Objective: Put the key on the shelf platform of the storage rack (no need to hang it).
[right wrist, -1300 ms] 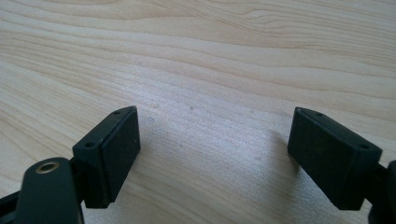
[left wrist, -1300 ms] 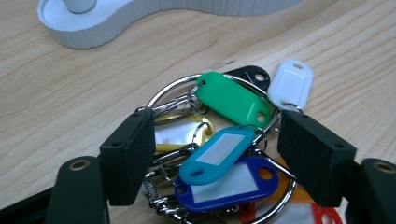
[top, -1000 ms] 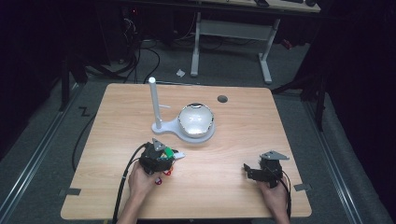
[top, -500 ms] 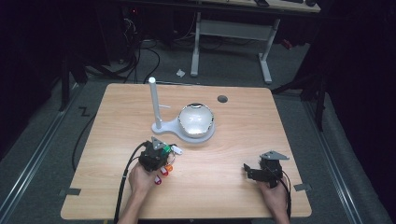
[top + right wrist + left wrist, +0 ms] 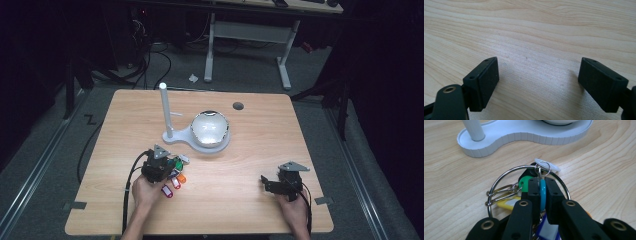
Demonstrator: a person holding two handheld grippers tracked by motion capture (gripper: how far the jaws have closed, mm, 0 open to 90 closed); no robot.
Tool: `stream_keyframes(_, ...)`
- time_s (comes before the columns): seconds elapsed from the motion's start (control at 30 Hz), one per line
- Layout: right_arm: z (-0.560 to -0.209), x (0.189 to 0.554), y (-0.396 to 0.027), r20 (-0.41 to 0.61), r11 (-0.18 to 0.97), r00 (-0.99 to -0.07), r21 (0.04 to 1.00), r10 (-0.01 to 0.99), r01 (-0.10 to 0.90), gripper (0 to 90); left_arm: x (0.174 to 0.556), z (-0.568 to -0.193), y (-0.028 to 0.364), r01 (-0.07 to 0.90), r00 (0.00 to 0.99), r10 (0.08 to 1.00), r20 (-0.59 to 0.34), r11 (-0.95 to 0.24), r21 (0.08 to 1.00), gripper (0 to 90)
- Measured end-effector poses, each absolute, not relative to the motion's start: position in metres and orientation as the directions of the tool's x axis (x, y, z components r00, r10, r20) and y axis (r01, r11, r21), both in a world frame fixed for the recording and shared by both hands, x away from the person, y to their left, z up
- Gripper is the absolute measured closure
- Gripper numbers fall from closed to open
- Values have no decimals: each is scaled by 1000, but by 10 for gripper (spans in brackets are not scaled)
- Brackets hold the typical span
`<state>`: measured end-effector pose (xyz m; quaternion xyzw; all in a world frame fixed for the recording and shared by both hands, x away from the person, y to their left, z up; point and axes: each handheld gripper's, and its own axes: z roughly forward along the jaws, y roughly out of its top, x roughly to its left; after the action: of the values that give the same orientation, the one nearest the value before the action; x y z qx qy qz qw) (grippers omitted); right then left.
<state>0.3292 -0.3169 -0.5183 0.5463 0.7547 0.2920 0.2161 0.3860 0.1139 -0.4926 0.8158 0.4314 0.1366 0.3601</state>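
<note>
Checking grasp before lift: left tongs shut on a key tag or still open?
Shut. The left tongs have just been closing and now pinch the round blue plastic key tag on the large metal key ring.

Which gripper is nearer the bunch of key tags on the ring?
Left. The left gripper is shut on a blue tag of the key bunch. The right gripper rests open, far across the table.

White stand [image 5: 172, 136] and bowl [image 5: 210, 128] on table [image 5: 300, 130].

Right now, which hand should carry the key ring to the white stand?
Left: its hand-held gripper is shut on the key ring's blue tag, close to the stand. The right hand-held gripper is open, farther away.
</note>
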Motion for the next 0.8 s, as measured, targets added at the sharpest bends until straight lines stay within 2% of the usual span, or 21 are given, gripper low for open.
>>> stream_keyframes(0.8,-518,329,-317,-6,231,-309,677,951,699,170,377,-423,130,526,636,765,-100,-335,781,845)
